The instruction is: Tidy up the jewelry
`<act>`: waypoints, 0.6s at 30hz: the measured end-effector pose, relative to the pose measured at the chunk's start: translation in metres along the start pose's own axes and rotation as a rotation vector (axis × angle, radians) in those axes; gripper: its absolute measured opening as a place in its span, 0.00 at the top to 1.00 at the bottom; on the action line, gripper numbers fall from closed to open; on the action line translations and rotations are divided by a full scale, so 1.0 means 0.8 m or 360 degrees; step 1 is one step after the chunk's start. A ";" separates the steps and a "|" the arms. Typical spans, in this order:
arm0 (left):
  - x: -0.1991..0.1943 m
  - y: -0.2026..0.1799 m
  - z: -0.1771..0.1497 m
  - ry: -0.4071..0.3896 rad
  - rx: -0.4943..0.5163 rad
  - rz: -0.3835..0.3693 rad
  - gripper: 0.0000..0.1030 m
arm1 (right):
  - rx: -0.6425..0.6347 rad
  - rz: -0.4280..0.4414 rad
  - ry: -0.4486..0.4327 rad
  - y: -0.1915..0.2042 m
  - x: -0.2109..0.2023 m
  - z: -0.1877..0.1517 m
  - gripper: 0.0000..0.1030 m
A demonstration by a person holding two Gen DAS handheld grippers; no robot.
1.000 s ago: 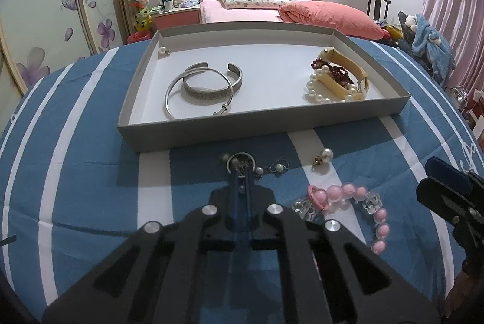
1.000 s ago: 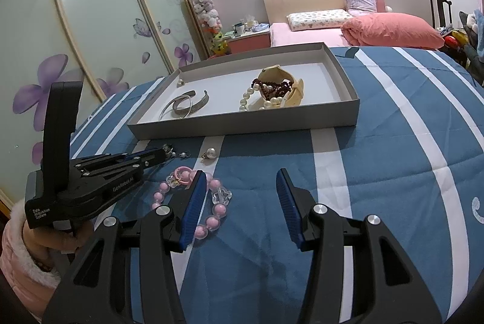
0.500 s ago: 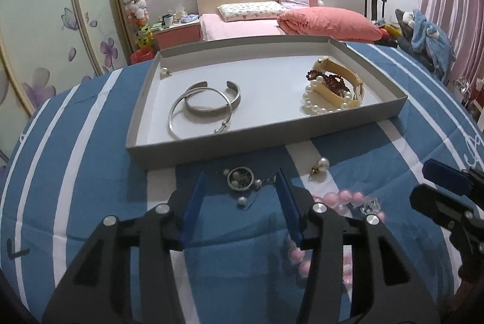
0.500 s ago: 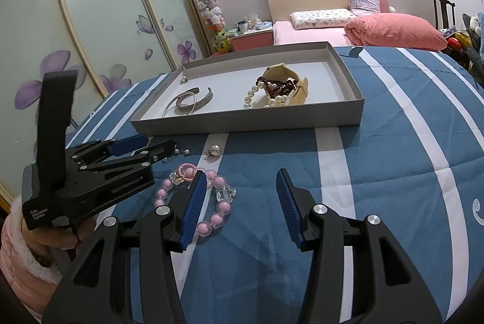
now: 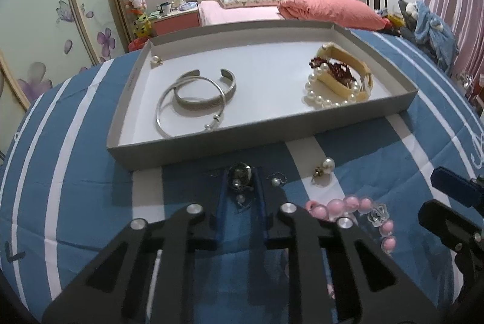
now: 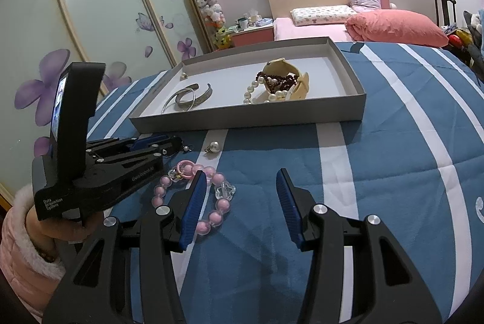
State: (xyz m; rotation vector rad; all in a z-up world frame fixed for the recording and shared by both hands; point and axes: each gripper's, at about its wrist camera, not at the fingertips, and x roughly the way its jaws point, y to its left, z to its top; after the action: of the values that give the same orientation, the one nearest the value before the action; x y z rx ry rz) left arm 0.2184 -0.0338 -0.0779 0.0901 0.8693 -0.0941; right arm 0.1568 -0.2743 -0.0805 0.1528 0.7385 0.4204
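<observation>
Fingers [image 5: 225, 188] of the left gripper [image 5: 241, 172] have just been closing, and now they stand pinched on a small round pendant earring [image 5: 240, 169], which lies on the blue striped cloth [image 5: 75, 172] just in front of the tray [image 5: 193, 154]. I judge this as the start of a pick, because the pendant does not yet look lifted from the cloth.

About the progress, going from left to right in the tray: a single pearl stud [image 5: 155, 60] sits in the far left corner, then two silver bangles [image 5: 193, 100] lie one across the other, and at the right side a pearl bracelet [image 5: 326, 101] lies around a cream cuff [image 5: 345, 76] with dark red beads. So a good part seems already sorted.

Outside the tray four pieces are left on the cloth: the pinched pendant, a tiny pearl piece [image 5: 276, 181] just beside it, a pearl earring [image 5: 325, 166] further right, and a pink bead bracelet [image 5: 348, 204] near the right gripper.

For the pose, the left gripper is tilted down steeply toward the cloth, with its tips low at the pendant. In the right wrist view a hand [image 6: 60, 230] in a pink fleecy sleeve [image 6: 18, 248] holds it.

On the right, the right gripper [image 6: 242, 188] hovers above the cloth, tilted down less. Its fingers [image 6: 195, 203] stand partly apart and nothing is between them; the pink bracelet lies by its left finger, partly hidden behind it.
</observation>
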 end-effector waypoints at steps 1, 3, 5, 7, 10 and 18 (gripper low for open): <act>-0.002 0.003 0.000 -0.0003 -0.0011 -0.0003 0.92 | -0.0004 0.0003 0.0000 0.000 0.000 0.000 0.52; -0.007 0.013 -0.002 -0.0015 -0.0046 -0.0006 0.92 | -0.0009 0.0006 0.0001 0.001 -0.001 0.000 0.52; -0.010 0.023 -0.004 -0.0026 -0.0078 -0.0003 0.92 | -0.0013 0.0012 0.0006 0.003 -0.001 -0.001 0.52; -0.013 0.030 -0.006 -0.0030 -0.0096 -0.0009 0.92 | -0.0015 0.0017 0.0012 0.004 0.000 -0.002 0.52; -0.021 0.029 -0.011 -0.0063 -0.0080 -0.0029 0.69 | -0.0021 0.0021 0.0022 0.006 0.002 -0.003 0.52; -0.027 0.028 -0.018 -0.0090 -0.0031 -0.0007 0.55 | -0.0015 0.0020 0.0019 -0.001 0.001 -0.002 0.52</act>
State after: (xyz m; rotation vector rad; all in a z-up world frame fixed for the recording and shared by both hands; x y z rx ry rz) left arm 0.1962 -0.0088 -0.0694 0.0669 0.8142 -0.0915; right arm 0.1568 -0.2747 -0.0825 0.1462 0.7476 0.4370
